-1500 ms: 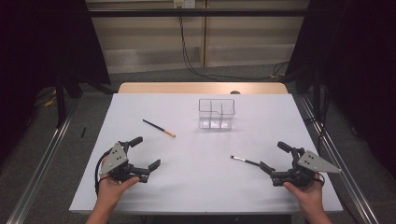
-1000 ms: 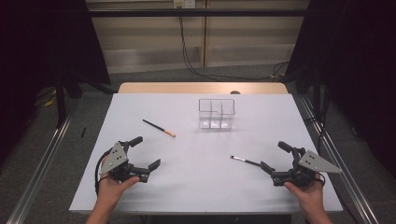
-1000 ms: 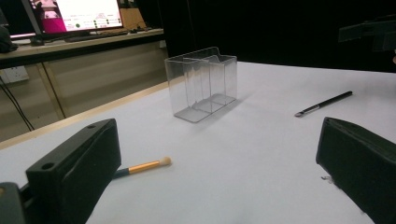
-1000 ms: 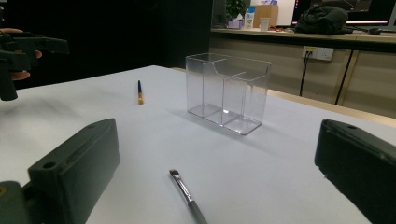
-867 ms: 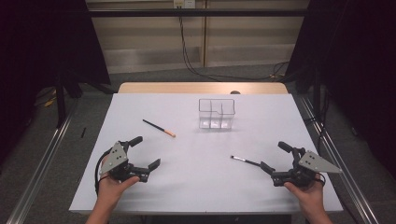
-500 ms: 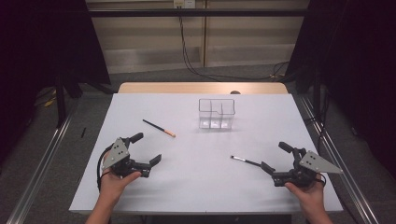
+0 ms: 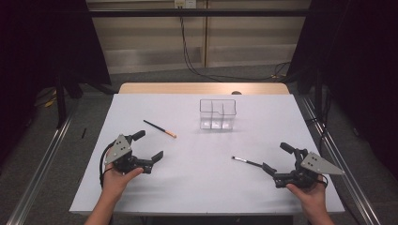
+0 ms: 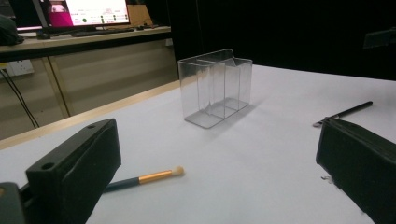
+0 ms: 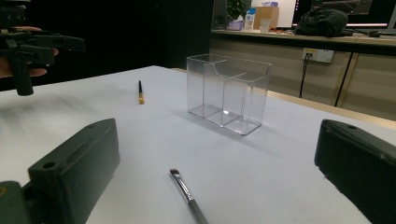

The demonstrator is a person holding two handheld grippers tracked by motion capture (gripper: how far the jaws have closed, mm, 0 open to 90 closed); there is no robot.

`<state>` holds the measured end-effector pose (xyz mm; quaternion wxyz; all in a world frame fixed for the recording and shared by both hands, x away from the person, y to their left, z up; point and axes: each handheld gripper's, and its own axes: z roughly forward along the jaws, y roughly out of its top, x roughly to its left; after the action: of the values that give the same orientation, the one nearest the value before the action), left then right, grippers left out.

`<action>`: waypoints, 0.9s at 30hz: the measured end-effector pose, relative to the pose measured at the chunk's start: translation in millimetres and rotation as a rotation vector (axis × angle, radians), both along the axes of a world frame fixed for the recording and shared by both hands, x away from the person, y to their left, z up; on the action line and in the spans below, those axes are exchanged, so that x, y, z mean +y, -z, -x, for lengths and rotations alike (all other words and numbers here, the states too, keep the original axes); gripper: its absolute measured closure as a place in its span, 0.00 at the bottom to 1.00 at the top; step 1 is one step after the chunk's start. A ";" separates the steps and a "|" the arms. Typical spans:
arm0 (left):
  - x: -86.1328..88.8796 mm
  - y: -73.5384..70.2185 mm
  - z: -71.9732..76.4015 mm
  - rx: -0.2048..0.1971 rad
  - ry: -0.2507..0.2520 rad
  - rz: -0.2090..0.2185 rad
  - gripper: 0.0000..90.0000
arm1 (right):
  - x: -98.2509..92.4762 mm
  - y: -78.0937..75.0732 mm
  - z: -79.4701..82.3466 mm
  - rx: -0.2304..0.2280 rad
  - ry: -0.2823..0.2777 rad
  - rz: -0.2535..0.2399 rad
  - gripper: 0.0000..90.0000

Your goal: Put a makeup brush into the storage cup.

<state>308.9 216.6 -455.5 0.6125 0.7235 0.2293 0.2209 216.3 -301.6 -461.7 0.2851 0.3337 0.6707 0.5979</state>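
Note:
A clear plastic organiser box (image 7: 217, 114) with several compartments stands upright past the table's middle. A black-handled brush with a gold ferrule (image 7: 159, 128) lies left of it. A thin black brush (image 7: 246, 161) lies at the front right. My left gripper (image 7: 148, 146) is open just short of the gold-ferrule brush, which lies between its jaws in the left gripper view (image 8: 144, 178), beyond them. My right gripper (image 7: 278, 158) is open, its jaws pointing at the thin black brush (image 9: 189, 196). Both grippers hold nothing. The box (image 9: 229, 93) looks empty.
A white sheet (image 7: 187, 187) covers the table, with a wooden strip (image 7: 202, 88) showing at its far edge. Metal rails (image 7: 42, 159) run along both sides of the table. Desks with monitors stand in the dark background.
My left gripper has moved a little forward and to the right, toward the gold-ferrule brush. The right gripper, both brushes and the box have stayed put.

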 end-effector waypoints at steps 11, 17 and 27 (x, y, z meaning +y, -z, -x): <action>-4.4 -5.1 -18.4 -0.013 -0.027 0.008 0.00 | -0.9 -0.1 -0.3 -0.003 0.000 0.000 0.00; -9.6 -6.3 -29.2 -0.019 -0.030 0.003 0.00 | -1.4 -0.8 0.3 -0.005 0.000 0.002 0.00; -13.6 -6.7 -43.7 -0.014 -0.045 0.017 0.00 | -1.3 -1.1 0.3 -0.007 -0.003 0.002 0.00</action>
<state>352.6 203.1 -448.7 0.6150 0.7115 0.2431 0.2375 216.0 -302.8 -460.6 0.2868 0.3305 0.6707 0.5988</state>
